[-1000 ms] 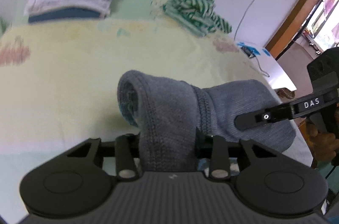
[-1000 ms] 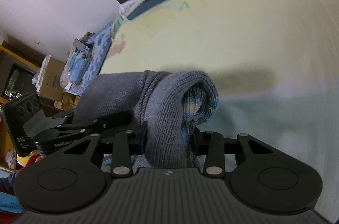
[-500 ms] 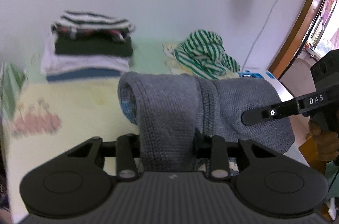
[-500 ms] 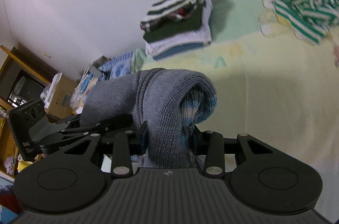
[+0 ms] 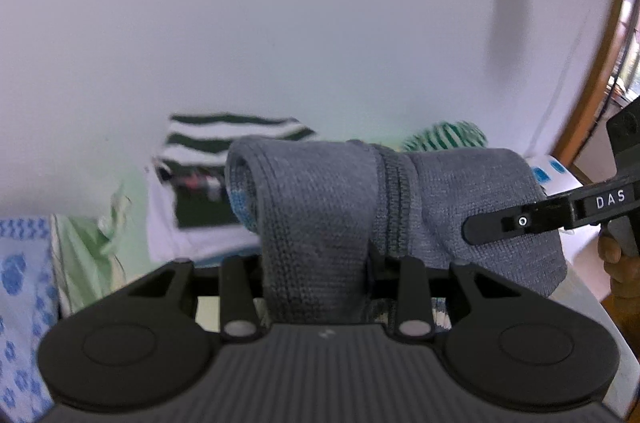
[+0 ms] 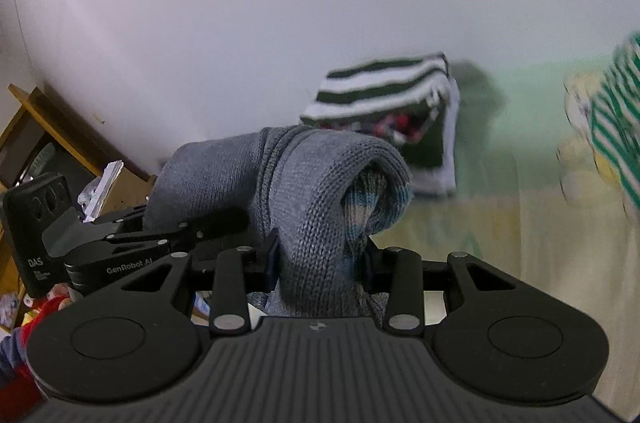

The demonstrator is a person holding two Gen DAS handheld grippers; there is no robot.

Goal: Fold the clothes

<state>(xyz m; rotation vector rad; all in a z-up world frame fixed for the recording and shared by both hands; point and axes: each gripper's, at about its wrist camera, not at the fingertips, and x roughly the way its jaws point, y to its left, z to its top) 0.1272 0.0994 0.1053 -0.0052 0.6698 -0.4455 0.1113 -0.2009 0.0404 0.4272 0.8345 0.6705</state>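
A folded grey knit sweater [image 5: 320, 207] with a blue-striped inner layer is held up in the air between both grippers. My left gripper [image 5: 316, 263] is shut on its left end. My right gripper [image 6: 320, 255] is shut on its right end [image 6: 320, 191]. The right gripper's finger [image 5: 520, 219] shows at the right of the left wrist view, and the left gripper [image 6: 132, 247] shows at the left of the right wrist view. A stack of folded clothes [image 5: 208, 183] topped by a green-and-white striped piece [image 6: 380, 87] stands against the wall, just beyond the sweater.
A crumpled green-and-white striped garment [image 6: 616, 127] lies on the yellow-green bed sheet [image 6: 500, 231] to the right of the stack. A blue patterned cloth [image 5: 20, 283] is at the left. A wooden shelf [image 6: 36, 127] with clutter stands at the far left, a door frame [image 5: 600, 79] at the right.
Both grippers have lifted the sweater and carried it toward the wall. The folded stack is much closer now and sits right behind the sweater.
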